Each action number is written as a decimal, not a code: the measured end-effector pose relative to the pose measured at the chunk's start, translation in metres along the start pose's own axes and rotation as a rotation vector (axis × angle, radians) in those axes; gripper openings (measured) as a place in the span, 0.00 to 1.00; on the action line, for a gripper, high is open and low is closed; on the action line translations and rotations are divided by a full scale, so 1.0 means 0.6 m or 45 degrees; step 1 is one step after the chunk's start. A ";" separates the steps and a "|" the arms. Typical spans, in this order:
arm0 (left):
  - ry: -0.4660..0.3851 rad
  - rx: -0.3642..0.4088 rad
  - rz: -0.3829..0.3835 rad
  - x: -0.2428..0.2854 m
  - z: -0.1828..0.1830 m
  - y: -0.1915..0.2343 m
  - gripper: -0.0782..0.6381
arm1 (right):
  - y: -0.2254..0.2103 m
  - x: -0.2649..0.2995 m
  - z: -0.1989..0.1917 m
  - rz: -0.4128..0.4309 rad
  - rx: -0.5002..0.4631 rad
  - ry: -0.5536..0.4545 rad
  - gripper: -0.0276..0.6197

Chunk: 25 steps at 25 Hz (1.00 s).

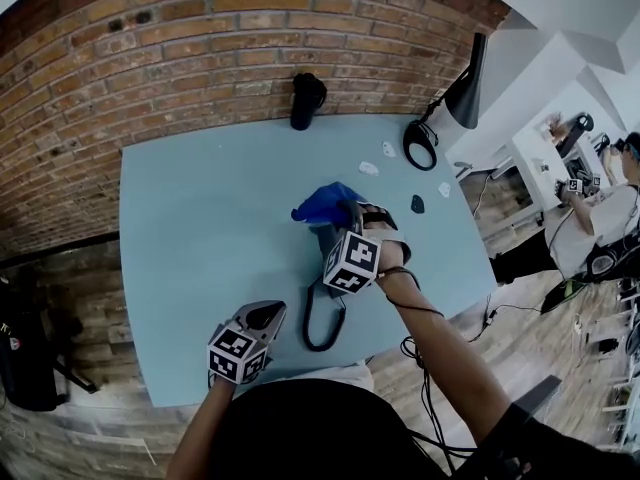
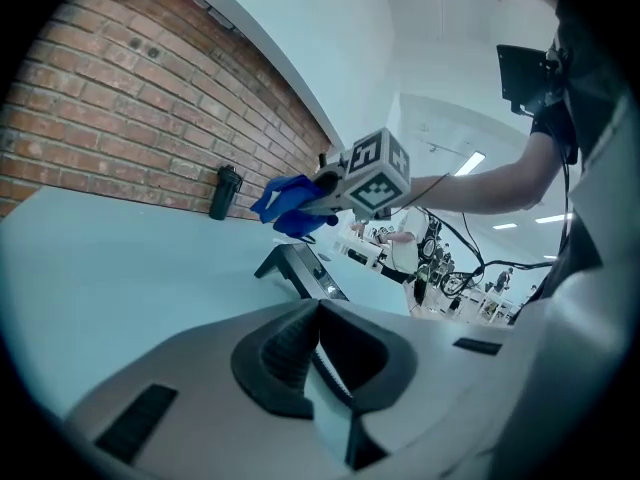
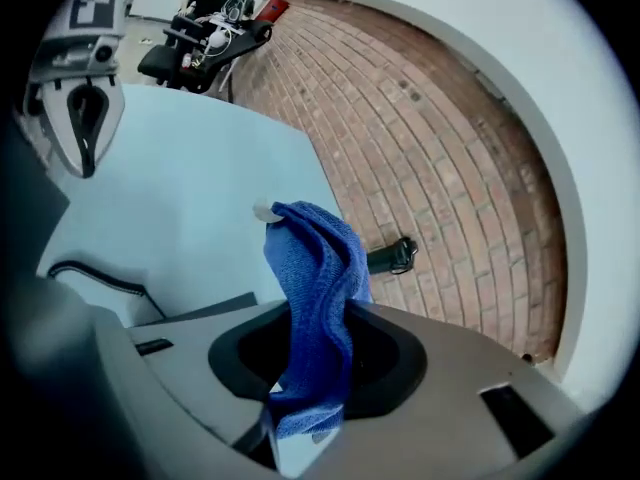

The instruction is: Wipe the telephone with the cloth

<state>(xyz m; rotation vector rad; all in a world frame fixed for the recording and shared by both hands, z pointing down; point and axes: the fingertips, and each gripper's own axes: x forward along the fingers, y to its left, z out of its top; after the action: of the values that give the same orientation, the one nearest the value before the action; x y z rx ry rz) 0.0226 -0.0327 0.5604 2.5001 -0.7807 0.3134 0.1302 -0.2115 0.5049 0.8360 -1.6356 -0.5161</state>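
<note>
Telephone (image 1: 322, 243) wiping looks barely begun: right tool (image 1: 348, 214), clamped on the blue cloth (image 1: 322, 202), must next drag it across the casing; left tool (image 1: 263, 319) is closed on nothing.

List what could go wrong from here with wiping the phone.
1. The telephone isn't braced: the left gripper is shut on nothing and sits apart from it, so a wiping stroke may push the phone across the table.
2. Its cord loops between the grippers and could snag.
3. The right gripper pinches only a fold of the cloth, which may slip.
</note>
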 end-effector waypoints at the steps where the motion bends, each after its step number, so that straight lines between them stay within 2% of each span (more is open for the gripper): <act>1: -0.002 0.002 0.002 0.001 0.000 0.001 0.12 | 0.007 0.007 -0.004 -0.053 -0.013 -0.015 0.24; 3: -0.003 0.001 0.007 -0.001 -0.001 0.004 0.12 | 0.036 0.024 -0.024 -0.084 -0.019 0.005 0.24; 8: 0.013 -0.026 0.024 -0.010 -0.007 0.016 0.12 | 0.143 0.069 -0.082 0.096 -0.033 0.134 0.24; 11: 0.024 -0.026 0.013 -0.005 -0.010 0.014 0.12 | 0.146 0.071 -0.084 0.118 -0.013 0.163 0.24; 15: 0.028 -0.014 -0.003 0.003 -0.010 0.011 0.12 | 0.148 0.072 -0.078 0.202 0.005 0.176 0.24; 19: 0.050 -0.002 -0.025 0.010 -0.013 0.001 0.12 | 0.160 0.062 -0.087 0.214 0.025 0.179 0.24; 25: 0.028 -0.004 -0.013 0.007 -0.011 0.005 0.12 | 0.195 0.049 -0.100 0.236 0.023 0.177 0.24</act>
<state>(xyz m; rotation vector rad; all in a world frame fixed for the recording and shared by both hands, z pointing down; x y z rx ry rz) 0.0239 -0.0333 0.5685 2.4928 -0.7584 0.3352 0.1575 -0.1516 0.6229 0.7092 -1.5725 -0.3069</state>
